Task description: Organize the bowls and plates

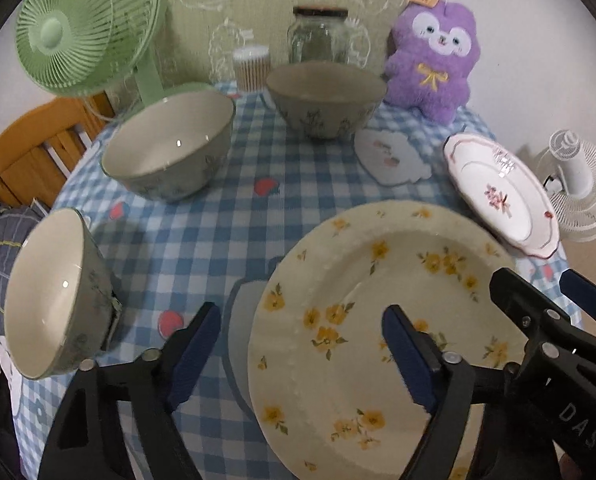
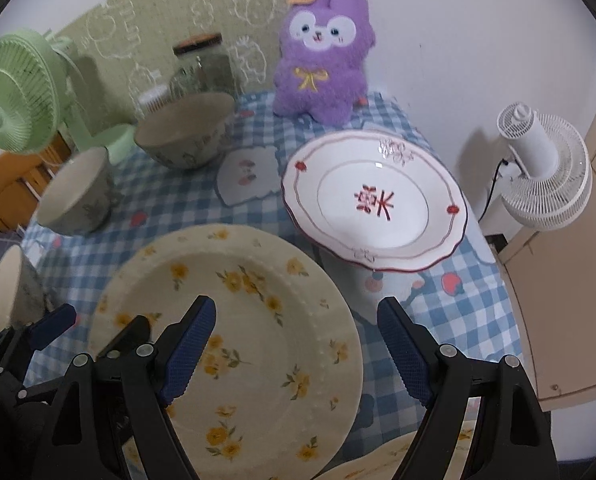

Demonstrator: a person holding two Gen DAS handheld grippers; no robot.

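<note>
Cream plate: a round cream-glazed ceramic plate with yellow flower sprigs and a beaded rim (image 1: 377, 320) is lying flat on the blue-and-white checked tablecloth (image 1: 202, 232), at the near side of the table; every place below is being given from it.
Left tongs: the left gripper (image 1: 298, 356) is hanging above the cream plate's left rim, jaws standing wide with the rim under the gap, pads touching nothing.
Right tongs: the right gripper (image 2: 296, 352) is hovering over the plate's right rim, jaws likewise wide and gripping nothing; one finger is over the glaze, the other past the edge.
Step in hand: by my reading, both tools are lining up on this plate to lift it; no grip is made yet.
Next move: it is probably calling for lowering until one pad slips under the shallow rim, then closing evenly on both sides so the plate is not tipping.
White plate: a scalloped white ceramic plate with a red rim line and a red centre motif (image 2: 373, 204) is sitting beyond and to the right, near but apart; it looks the likely stacking partner.
Bowls: three grey-green ceramic bowls with pale insides are standing left and beyond: one close at the left (image 1: 58, 296), one farther (image 1: 170, 144), one farthest back (image 1: 325, 96).
Second cream rim: another yellow-flowered edge (image 2: 437, 452) is showing nearer than the cream plate; too little is in view to say more.
</note>
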